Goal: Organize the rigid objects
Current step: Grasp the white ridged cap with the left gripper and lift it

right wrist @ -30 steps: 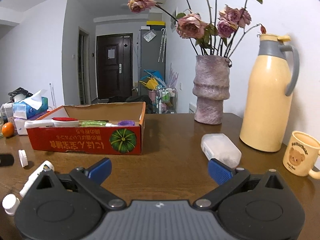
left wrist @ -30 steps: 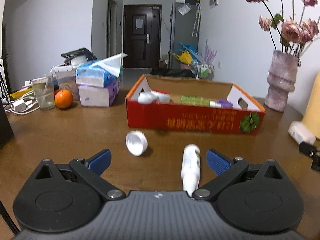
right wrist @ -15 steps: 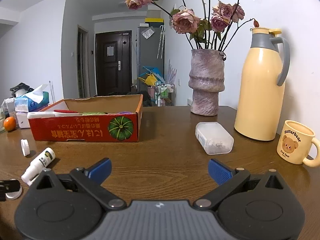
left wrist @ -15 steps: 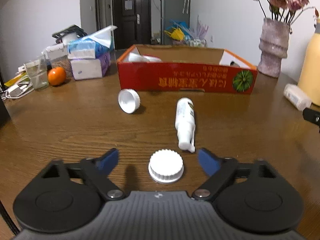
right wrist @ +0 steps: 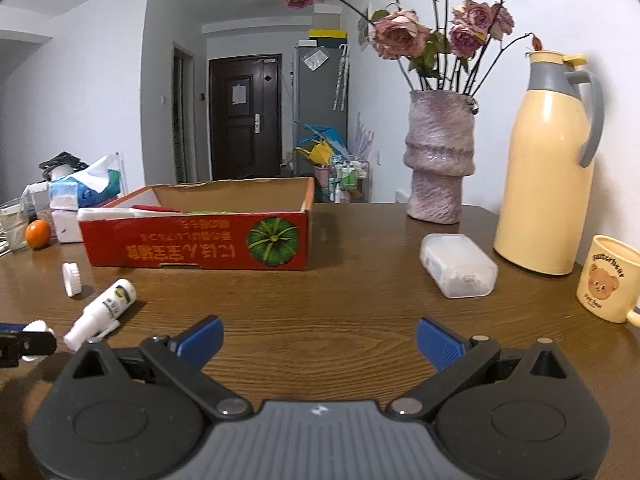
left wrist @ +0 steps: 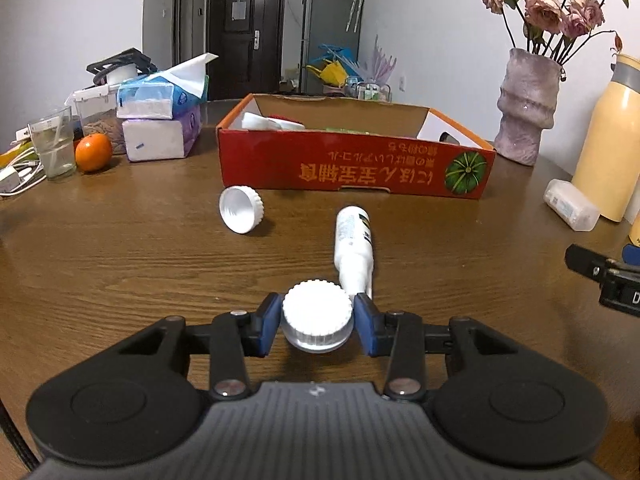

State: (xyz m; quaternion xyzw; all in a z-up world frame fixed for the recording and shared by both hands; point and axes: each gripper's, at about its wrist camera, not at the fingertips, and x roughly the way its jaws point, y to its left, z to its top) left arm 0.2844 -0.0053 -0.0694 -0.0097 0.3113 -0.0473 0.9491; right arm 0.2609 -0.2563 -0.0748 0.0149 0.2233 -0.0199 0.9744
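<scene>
- Two white ridged plastic caps: one [left wrist: 318, 314] is pinched between the blue pads of the left gripper [left wrist: 318, 322], whose jaws have just been closing; the other [left wrist: 241, 214] lies on its side near the red cardboard box [left wrist: 356, 172].
- One white spray bottle [left wrist: 354, 242] lies just beyond the gripped cap.
- The right gripper [right wrist: 319, 338] is spread wide, holding nothing, over the brown wooden table [right wrist: 340, 320].
- One clear plastic case [right wrist: 458, 264] lies beside the cream thermos jug [right wrist: 546, 172].
</scene>
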